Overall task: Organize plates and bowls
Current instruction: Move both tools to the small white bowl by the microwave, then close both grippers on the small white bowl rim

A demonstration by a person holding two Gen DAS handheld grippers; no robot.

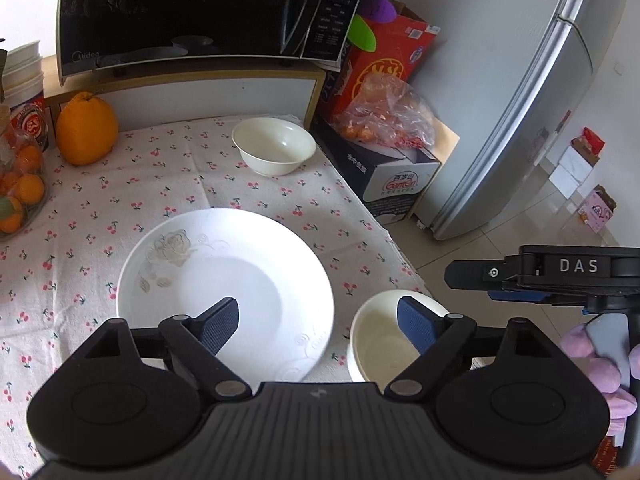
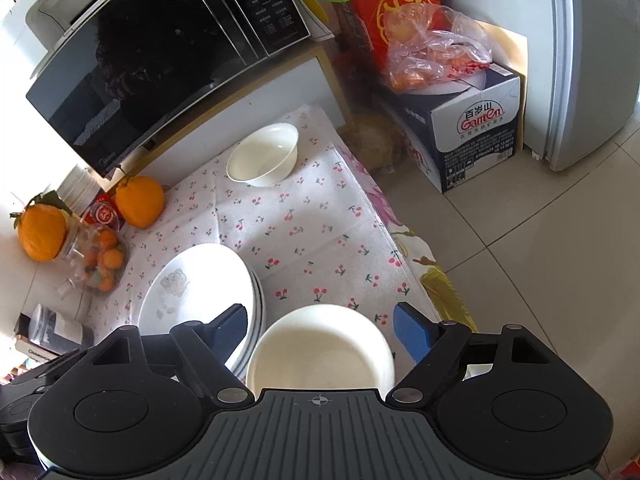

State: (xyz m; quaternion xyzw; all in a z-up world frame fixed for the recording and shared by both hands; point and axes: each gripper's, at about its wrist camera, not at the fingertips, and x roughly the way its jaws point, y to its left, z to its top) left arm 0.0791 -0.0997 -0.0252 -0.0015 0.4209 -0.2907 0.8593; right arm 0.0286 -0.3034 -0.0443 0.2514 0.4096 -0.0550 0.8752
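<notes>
left claw [image 1: 318, 326]: standing wide, nothing btw the pads, hovering over the near edge of the table
right claw [image 2: 320, 330]: also gaping wide, empty; near bowl sitting below and btw its fingers but pads aren't touching it
plate stack [image 2: 200, 292]: lying just under and ahead of the left claw, to the left of the right claw; top plate showing a pale rose print; rims of several plates showing at the stack's edge
near bowl [image 2: 320, 348]: sitting right of the stack, just beside it, directly under the right claw; whether it's one bowl or nested, can't tell
far bowl [image 1: 274, 146]: sitting alone well ahead of both claws, near the back right corner of the cloth [image 1: 120, 200], by the shelf under the microwave [image 1: 180, 12]
handling: looking like glazed ceramic, so stiff, slick, chippable, prob. fairly heavy for its size; the stack being heavier still
where to grip: far bowl best pinched across the rim wall, one pad inside, one outside, w/ a firm squeeze since glaze is slippery; plates only by the rim lip
task state: looks like plates are stacked and one bowl parked; far bowl seeming the one left to bring over
risk: setting bowl on bowl too hard could be chipping rims; cloth may be bunching under a dragged dish
</notes>
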